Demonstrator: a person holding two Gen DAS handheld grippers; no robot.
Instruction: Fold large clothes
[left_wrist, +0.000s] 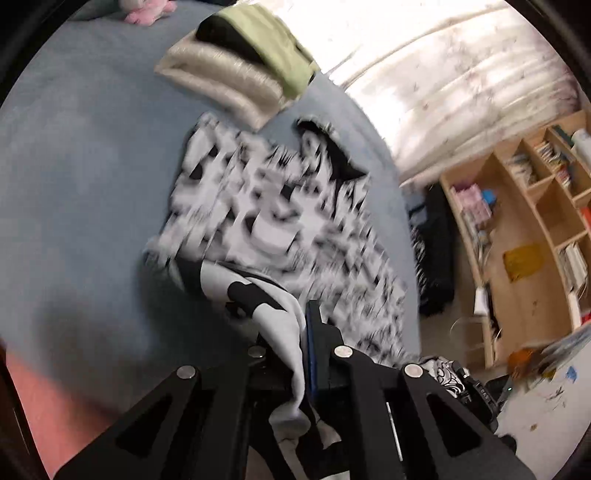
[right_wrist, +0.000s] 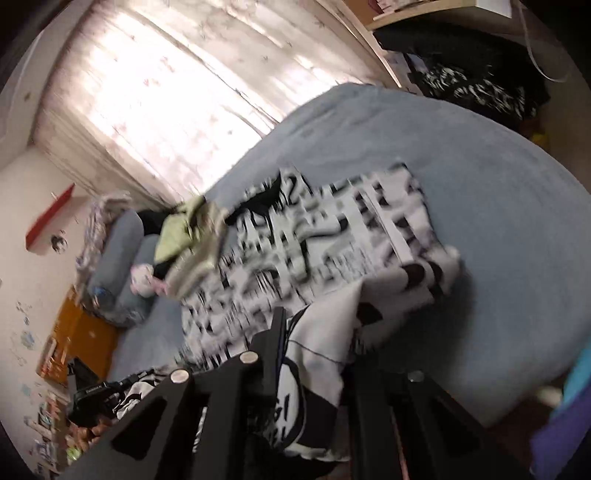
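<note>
A large black-and-white patterned garment lies spread on the blue bed, blurred by motion. My left gripper is shut on the garment's near edge, and white fabric hangs down between its fingers. In the right wrist view the same garment stretches across the blue bed. My right gripper is shut on another part of the near edge, with a bunch of cloth gathered between its fingers. The right fingertip is hidden by the cloth.
A stack of folded clothes, beige and green, sits at the far end of the bed, also in the right wrist view. A pink plush toy lies beyond. Wooden shelves stand to the right. Pillows and bright curtains are behind.
</note>
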